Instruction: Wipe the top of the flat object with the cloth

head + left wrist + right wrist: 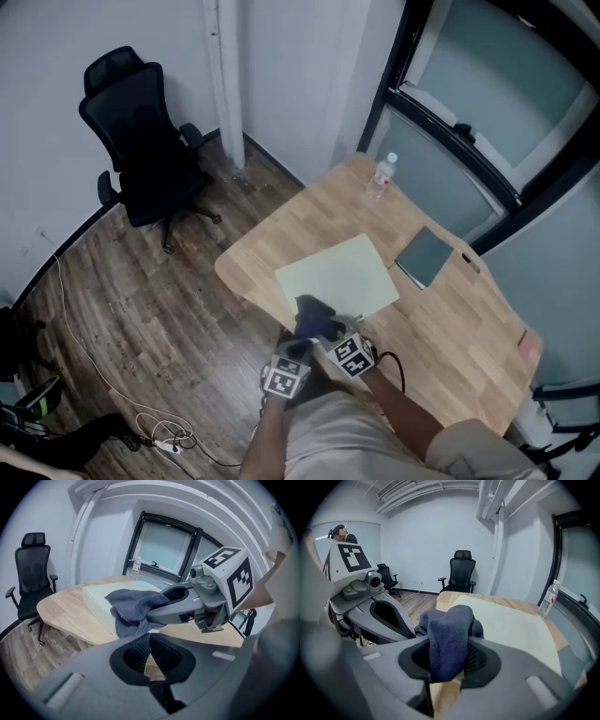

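Right gripper [447, 670] was clamped on dark blue cloth [449, 632], bunched over near edge of pale flat object [339, 272] at middle of table [459, 323]. Left gripper [149, 652] had jaws together, empty. Cloth likely soft, light, floppy; best pinched at bunched middle.

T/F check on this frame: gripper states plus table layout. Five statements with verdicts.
1. The right gripper is shut on the blue-grey cloth. True.
2. The left gripper grips the cloth too. False: its jaws are together with nothing between them.
3. The water bottle lies on the pale flat pad. False: it stands upright on the table, off the pad.
4. The cloth sits at the pad's near edge. True.
5. The dark notebook lies on the pad. False: it is on the table beside the pad.
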A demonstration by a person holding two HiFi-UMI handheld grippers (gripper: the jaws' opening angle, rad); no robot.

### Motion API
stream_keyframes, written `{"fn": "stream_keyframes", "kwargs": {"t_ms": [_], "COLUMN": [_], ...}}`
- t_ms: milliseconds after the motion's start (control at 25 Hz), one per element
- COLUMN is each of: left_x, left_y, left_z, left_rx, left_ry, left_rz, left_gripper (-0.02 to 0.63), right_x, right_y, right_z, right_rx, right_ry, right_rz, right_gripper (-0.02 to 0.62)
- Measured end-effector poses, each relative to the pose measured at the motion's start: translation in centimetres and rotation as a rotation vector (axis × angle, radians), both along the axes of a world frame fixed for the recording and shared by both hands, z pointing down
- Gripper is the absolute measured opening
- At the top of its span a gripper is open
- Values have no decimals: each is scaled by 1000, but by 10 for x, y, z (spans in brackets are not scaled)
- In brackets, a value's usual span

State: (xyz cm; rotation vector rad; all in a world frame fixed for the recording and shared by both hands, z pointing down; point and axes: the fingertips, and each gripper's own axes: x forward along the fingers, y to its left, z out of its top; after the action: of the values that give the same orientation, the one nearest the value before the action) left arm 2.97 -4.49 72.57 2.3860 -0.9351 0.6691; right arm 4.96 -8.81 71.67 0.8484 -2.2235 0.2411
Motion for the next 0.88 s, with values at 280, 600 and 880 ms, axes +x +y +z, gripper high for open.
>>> {"fn": "stream_keyframes", "kwargs": {"t_ms": [280,600,880], "left_x": [-1,-1,-1], "left_y": [1,0,-1], "left_z": [-1,-2,-1], "left_rx": [0,6,4], "left_ry": [2,1,1], "left_rz": [1,-2,-4], "left_gripper": [9,9,9], "right_x": [34,80,113], "right_y": [-12,-30,-43], "right_z": [3,1,2], "right_rx": [4,18,21], "right_ry": [13,50,61], "right_rz": [77,152,215], "right_gripper": [126,126,126]}}
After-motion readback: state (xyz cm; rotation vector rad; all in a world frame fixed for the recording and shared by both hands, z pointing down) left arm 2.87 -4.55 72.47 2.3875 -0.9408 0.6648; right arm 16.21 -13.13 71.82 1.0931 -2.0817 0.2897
